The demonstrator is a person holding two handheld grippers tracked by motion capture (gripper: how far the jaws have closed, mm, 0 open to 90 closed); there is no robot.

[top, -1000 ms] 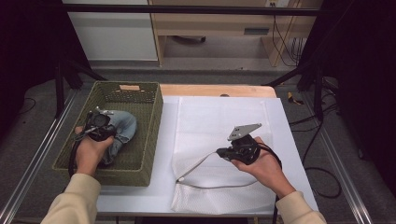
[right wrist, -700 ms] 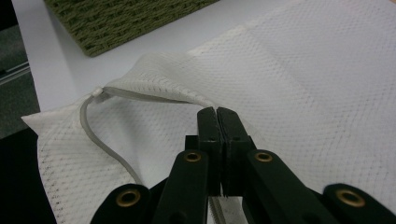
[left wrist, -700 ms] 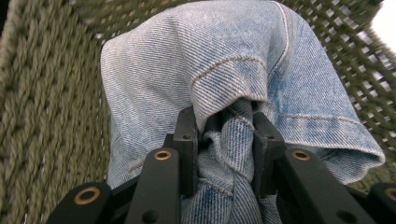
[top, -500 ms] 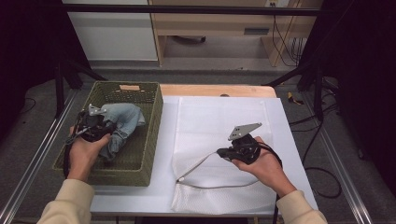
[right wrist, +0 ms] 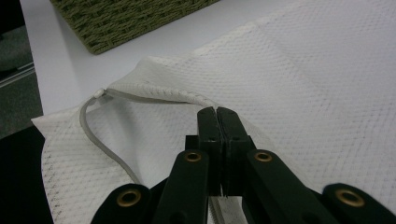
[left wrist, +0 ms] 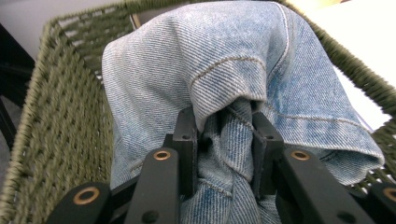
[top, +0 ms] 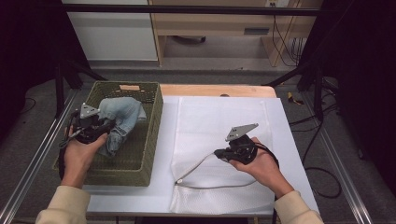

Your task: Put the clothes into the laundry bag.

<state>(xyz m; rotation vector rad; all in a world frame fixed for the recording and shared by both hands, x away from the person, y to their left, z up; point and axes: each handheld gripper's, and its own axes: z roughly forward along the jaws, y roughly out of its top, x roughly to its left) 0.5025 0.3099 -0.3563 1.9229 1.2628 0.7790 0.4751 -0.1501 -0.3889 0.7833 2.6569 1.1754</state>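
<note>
a: since the earlier high-view frames, left gripper (top: 103, 127) has come up a little inside the olive-green woven rectangular basket (top: 150, 122), and the crumpled light-blue denim garment (top: 122, 114) has risen with it, now bunched higher toward the basket's far end. right gripper (top: 219, 153) sits where it was.

b: noted. what does the left gripper view add?

a: close detail of the grip. left gripper (left wrist: 225, 140) has its two black jaws partly closed, a thick twisted fold of denim garment (left wrist: 224, 60) pinched between them, cloth bulging over the tips. basket (left wrist: 51, 140) weave runs down the left side, rim arcing behind the cloth. high view cannot resolve the pinch; it does give the layout: basket at the table's left, garment inside it, white mesh laundry bag (top: 219, 116) lying flat on the white table (top: 166, 154) just right of the basket.

b: right side?

a: right gripper view shows right gripper (right wrist: 217, 112) with jaws pressed fully together on the edge of the mesh laundry bag (right wrist: 317, 84) at its opening, beside the pale grey zip band (right wrist: 93, 135) that curves away to the left. bag mouth is lifted slightly off the table (right wrist: 60, 70). a corner of the basket (right wrist: 126, 18) sits at top left. in the high view the same zip band (top: 194, 169) trails from the gripper toward the bag's near corner.
</note>
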